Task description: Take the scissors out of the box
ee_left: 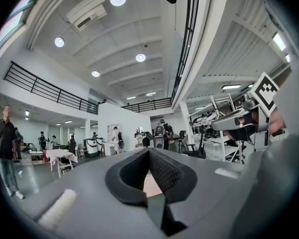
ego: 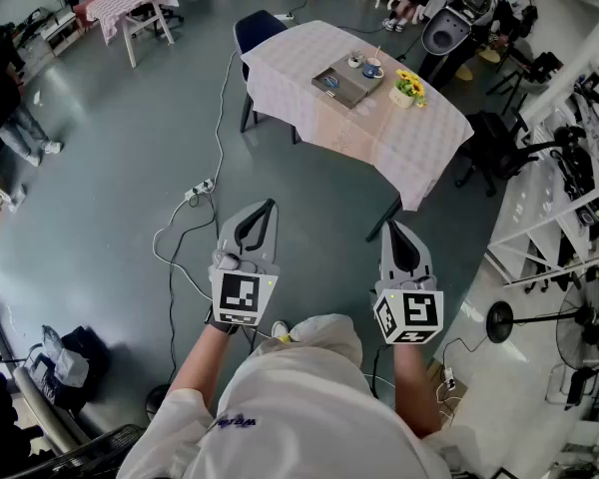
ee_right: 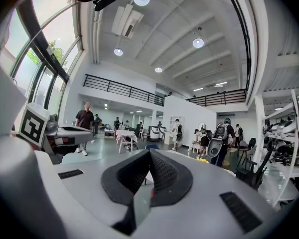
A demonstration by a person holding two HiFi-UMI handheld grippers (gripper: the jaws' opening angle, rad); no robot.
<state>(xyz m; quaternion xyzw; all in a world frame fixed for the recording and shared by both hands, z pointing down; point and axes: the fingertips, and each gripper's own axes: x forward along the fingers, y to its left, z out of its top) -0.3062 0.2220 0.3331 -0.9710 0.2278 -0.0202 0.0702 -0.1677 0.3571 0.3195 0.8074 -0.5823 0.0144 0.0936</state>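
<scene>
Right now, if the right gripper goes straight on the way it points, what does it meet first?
Most likely the near edge of the cloth-covered table. The right gripper, jaws shut and empty, points almost level toward it, and nothing shows between them in the head view. Depth is unclear, so it could pass just under the tabletop.

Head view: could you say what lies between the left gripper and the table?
Only bare grey floor separates left gripper from table in the head view; the white cable passes leftward.

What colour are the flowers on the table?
Yellow; the flowers show best in the head view.
</scene>
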